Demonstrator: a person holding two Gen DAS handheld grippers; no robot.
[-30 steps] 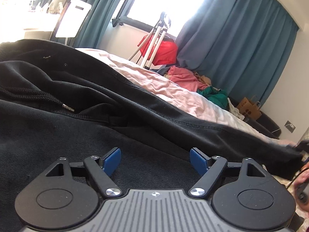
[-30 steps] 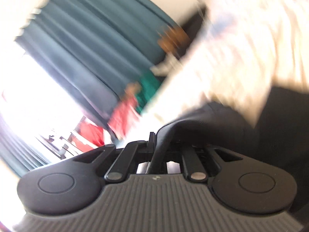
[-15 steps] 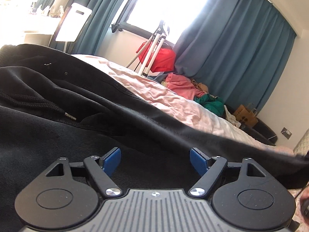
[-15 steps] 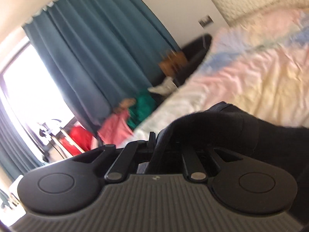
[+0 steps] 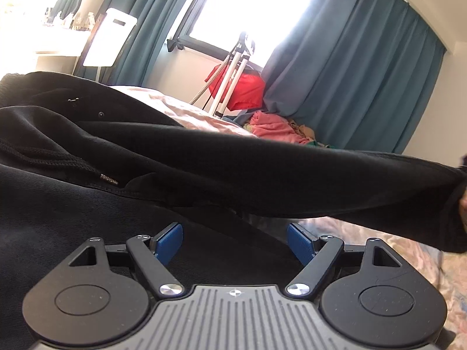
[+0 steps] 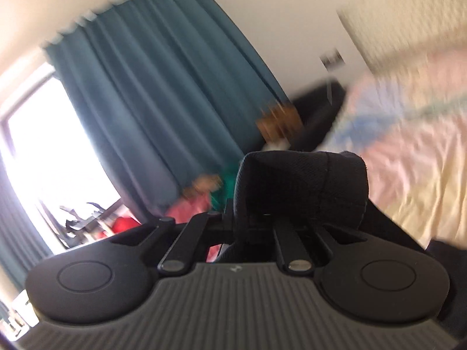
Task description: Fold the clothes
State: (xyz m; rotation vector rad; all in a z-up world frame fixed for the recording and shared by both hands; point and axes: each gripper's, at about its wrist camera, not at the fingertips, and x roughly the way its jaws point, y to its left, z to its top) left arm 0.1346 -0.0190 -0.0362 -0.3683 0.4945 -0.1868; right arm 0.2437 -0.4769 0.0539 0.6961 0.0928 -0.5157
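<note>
Blue-padded fingers (image 5: 168,242) of the left gripper (image 5: 233,243) are standing wide apart and holding nothing, hovering low over the body of the black hoodie (image 5: 87,204), which is lying spread across the bed (image 5: 408,242). Its drawstring (image 5: 58,162) is trailing to the left of the gripper, and just beyond the pads a sleeve (image 5: 306,175) is stretching off to the right, raised clear of the bed.

Further right along that sleeve, the right gripper (image 6: 251,218) is pinching the cuff (image 6: 303,186) with its jaws nearly closed, the ribbed end standing up above them; the blurred room behind suggests it is travelling.

The step in hand appears to be carrying the sleeve across the hoodie's body. Doing it well probably means keeping the sleeve taut and level, letting the left gripper pin the body near the shoulder, and laying the cuff flat without dragging the cloth beneath.
</note>
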